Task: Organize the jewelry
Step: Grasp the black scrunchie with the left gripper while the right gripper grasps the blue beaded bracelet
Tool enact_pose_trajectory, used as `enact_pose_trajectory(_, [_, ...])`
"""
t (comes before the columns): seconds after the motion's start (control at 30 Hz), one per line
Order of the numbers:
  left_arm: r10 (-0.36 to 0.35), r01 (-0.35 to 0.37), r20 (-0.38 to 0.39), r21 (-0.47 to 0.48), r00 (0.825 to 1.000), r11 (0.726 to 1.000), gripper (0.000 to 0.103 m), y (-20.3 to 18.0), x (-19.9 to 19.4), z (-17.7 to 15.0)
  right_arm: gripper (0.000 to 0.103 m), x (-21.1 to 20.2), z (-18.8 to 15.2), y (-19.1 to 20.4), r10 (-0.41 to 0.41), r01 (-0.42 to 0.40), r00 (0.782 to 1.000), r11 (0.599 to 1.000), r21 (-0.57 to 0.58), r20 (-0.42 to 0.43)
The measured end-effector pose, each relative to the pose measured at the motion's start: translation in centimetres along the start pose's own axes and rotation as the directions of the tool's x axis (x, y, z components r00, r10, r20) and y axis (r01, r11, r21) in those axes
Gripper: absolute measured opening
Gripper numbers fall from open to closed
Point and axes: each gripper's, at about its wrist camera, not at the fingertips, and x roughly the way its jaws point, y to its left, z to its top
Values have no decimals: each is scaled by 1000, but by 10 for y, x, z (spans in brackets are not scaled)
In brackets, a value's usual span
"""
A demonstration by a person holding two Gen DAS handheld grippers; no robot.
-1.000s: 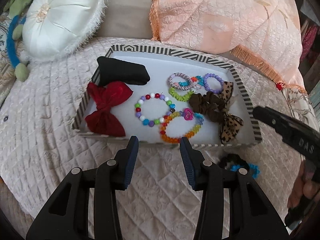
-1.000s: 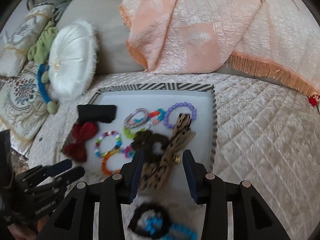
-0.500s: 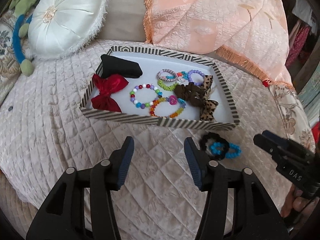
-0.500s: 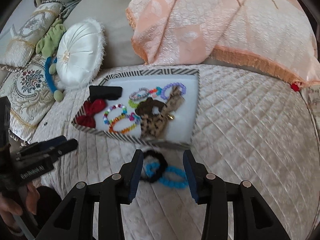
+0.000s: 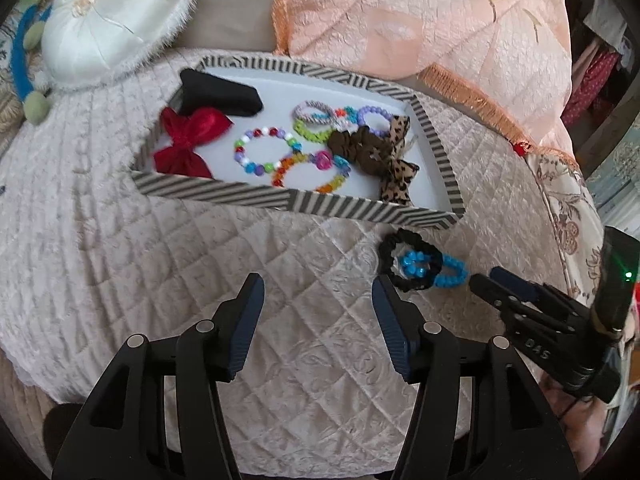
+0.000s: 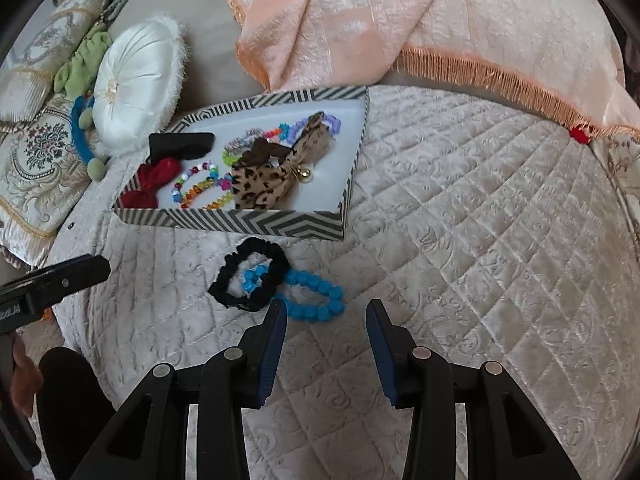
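A striped tray (image 5: 304,203) (image 6: 256,222) on the quilted bed holds a red bow (image 5: 188,140), a black pouch (image 5: 220,94), several bead bracelets (image 5: 264,150) and a leopard bow scrunchie (image 5: 394,164) (image 6: 264,184). On the quilt in front of the tray lie a black scrunchie (image 5: 412,242) (image 6: 244,266) and a blue bead bracelet (image 5: 452,274) (image 6: 316,296), overlapping. My left gripper (image 5: 318,300) is open and empty, left of them. My right gripper (image 6: 326,322) is open and empty, just short of the blue bracelet; it also shows in the left wrist view (image 5: 490,278).
A white round cushion (image 5: 116,16) (image 6: 136,80) and a peach fringed blanket (image 5: 420,20) (image 6: 400,20) lie behind the tray. Embroidered pillows (image 6: 36,152) sit at the far left. The bed edge curves away at the right.
Both grippers have pulled back from the tray. The right gripper has then come in low toward the black scrunchie and blue bracelet. Nothing was picked up.
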Motion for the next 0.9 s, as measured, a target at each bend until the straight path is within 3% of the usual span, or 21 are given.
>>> enact_pose_trajectory(0.37, [-63, 65, -122, 14, 991, 998, 56, -35, 66, 15, 39, 27, 3, -10, 1, -1, 1000, 1000, 6, -28])
enact_pose_trajectory(0.57, [-17, 20, -128, 17, 992, 1000, 55, -45, 89, 20, 39, 32, 2, -12, 15, -15, 1000, 1000, -8, -13])
enact_pose_trajectory(0.6, [-8, 10, -115, 25, 993, 1000, 50, -46, 91, 20, 32, 33, 2, -11, 11, -11, 1000, 1000, -12, -6])
enact_pose_trajectory(0.63, [14, -10, -106, 40, 994, 999, 33, -47, 91, 20, 23, 34, 1, -10, 6, -6, 1000, 1000, -14, 11])
enact_pose_trajectory(0.73, [17, -11, -107, 52, 994, 999, 9, -43, 92, 21, 15, 38, 1, -7, 5, -4, 1000, 1000, -26, 15])
enact_pose_trajectory(0.9, [-26, 28, -100, 26, 995, 999, 5, -28, 73, 17, 10, 26, 3, -8, 27, -27, 999, 1000, -12, 36])
